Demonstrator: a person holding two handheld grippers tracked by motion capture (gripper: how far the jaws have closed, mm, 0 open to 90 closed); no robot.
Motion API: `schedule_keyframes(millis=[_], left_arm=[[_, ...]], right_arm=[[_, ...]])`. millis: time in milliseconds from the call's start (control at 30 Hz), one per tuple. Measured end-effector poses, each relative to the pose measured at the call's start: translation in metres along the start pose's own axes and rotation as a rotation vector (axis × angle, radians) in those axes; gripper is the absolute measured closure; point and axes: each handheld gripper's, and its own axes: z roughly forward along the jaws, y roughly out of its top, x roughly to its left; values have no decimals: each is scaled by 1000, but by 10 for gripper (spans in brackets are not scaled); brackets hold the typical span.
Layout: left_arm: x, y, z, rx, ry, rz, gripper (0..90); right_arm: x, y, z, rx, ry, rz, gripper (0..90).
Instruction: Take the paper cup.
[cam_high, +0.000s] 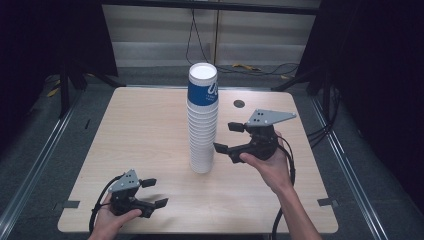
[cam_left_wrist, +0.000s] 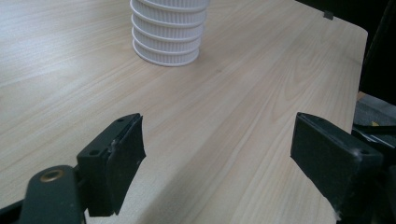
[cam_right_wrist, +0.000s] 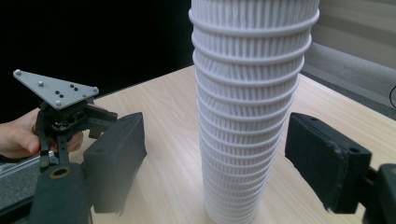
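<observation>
Two spread grippers and a tall stack of cups on the desk.

We see the stack of cups (cam_high: 202, 120) standing upright near the middle of the desk (cam_high: 145, 130), white ribbed cups nested rim over rim with a blue-printed one on top. Our right gripper (cam_high: 228, 137) is held up beside the stack on its right, forearm reaching in from the near edge, hand wrapped under the body; its jaws are spread wide and point at the stack, and in the right gripper view the stack stands between them, touching neither. Our left gripper (cam_high: 155, 192) sits low near the near left corner, cupped in the left hand (cam_high: 114, 217), jaws spread and empty, well apart from the stack.
</observation>
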Motion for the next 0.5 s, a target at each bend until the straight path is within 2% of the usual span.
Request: schedule_keyframes(millis=[100, 267, 500], left_arm=[[1, 0, 0, 2, 5, -4, 173], [-1, 0, 3, 10, 0, -2, 173], [0, -1, 2, 13, 1, -1, 173]], right_arm=[[-1, 8, -2, -13, -11, -14, 185], [-4, 21, -6, -67, -3, -4, 184], [-7, 41, -10, -101, -2, -17, 179]])
